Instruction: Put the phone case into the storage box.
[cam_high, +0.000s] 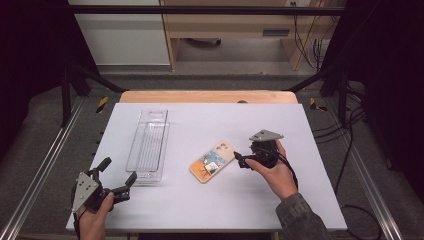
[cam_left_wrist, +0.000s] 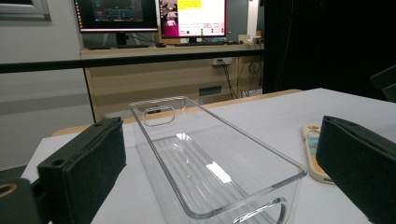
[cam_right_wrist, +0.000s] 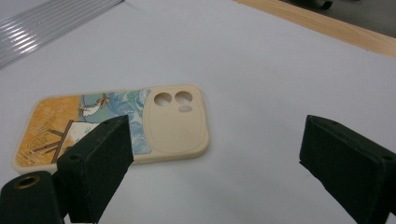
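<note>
Nearest to me, at the near left corner of the white table (cam_high: 210, 210), my left claw (cam_high: 116, 176) hovers with its jaws spread wide and nothing between them; in the left gripper view they stand either side of the near end of the clear plastic bin (cam_left_wrist: 205, 163), which I am not touching. My right claw (cam_high: 239, 160) sits right of the table's middle, jaws also well apart and empty, pointing left at the phone case (cam_high: 212, 161). In the right gripper view the case (cam_right_wrist: 116, 126) lies flat with its camera cutouts toward the gap between my jaws, one jaw hanging over its picture side but gripping nothing. The case rests on the table near the middle, just right of the bin and apart from it. The bin (cam_high: 148, 145) runs lengthwise from near the front edge toward the far edge on the left half of the table, and it holds nothing. So I judge the job hardly begun: I read it as getting the case into the bin, and the grasp is not yet made. Left to do are closing on the case, lifting it, carrying it over the bin wall and setting it inside. Beyond the far edge, a strip of wooden bench (cam_high: 210, 96) shows.
</note>
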